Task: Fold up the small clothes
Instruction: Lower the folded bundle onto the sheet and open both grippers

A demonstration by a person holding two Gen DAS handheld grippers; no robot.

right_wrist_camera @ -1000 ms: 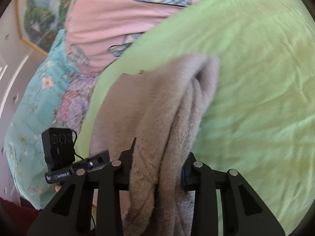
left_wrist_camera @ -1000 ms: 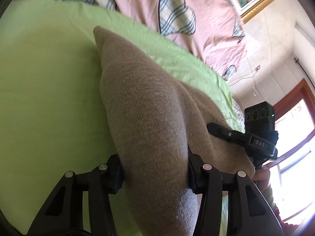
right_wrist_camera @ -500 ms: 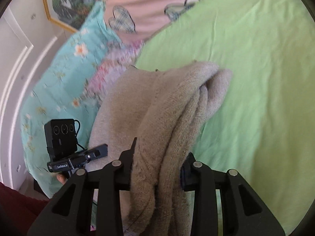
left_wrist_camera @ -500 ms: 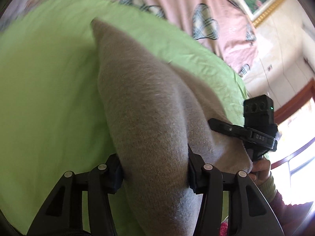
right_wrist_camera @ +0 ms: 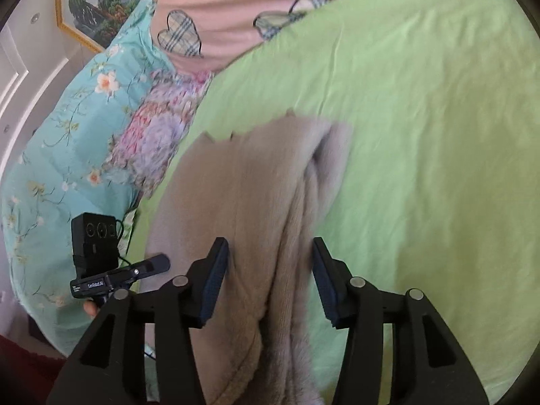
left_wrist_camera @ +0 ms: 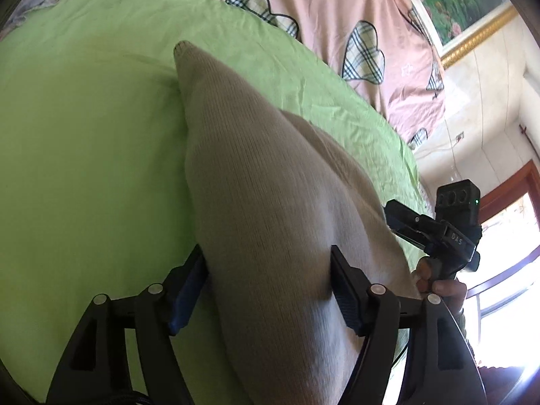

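Note:
A beige knitted garment (left_wrist_camera: 256, 202) lies in a raised fold on the green sheet (left_wrist_camera: 84, 141). My left gripper (left_wrist_camera: 266, 287) has its jaws set wide, pressed against both sides of the thick fold. In the right wrist view the same garment (right_wrist_camera: 246, 195) lies bunched, its far edge on the sheet (right_wrist_camera: 422, 135). My right gripper (right_wrist_camera: 268, 276) stands open, its blue pads apart with gaps to the cloth running between them. The right gripper also shows in the left wrist view (left_wrist_camera: 435, 233), and the left gripper in the right wrist view (right_wrist_camera: 111, 273).
A pink quilt with plaid hearts (left_wrist_camera: 354, 33) lies beyond the sheet. A turquoise floral pillow (right_wrist_camera: 67, 135) sits left of the garment. A framed picture (right_wrist_camera: 98, 3) hangs on the wall. A bright window (left_wrist_camera: 506, 270) is at the right.
My right gripper's jaws have spread and let go of the garment, which has dropped flatter onto the sheet. My left gripper's jaws look slightly wider around the fold.

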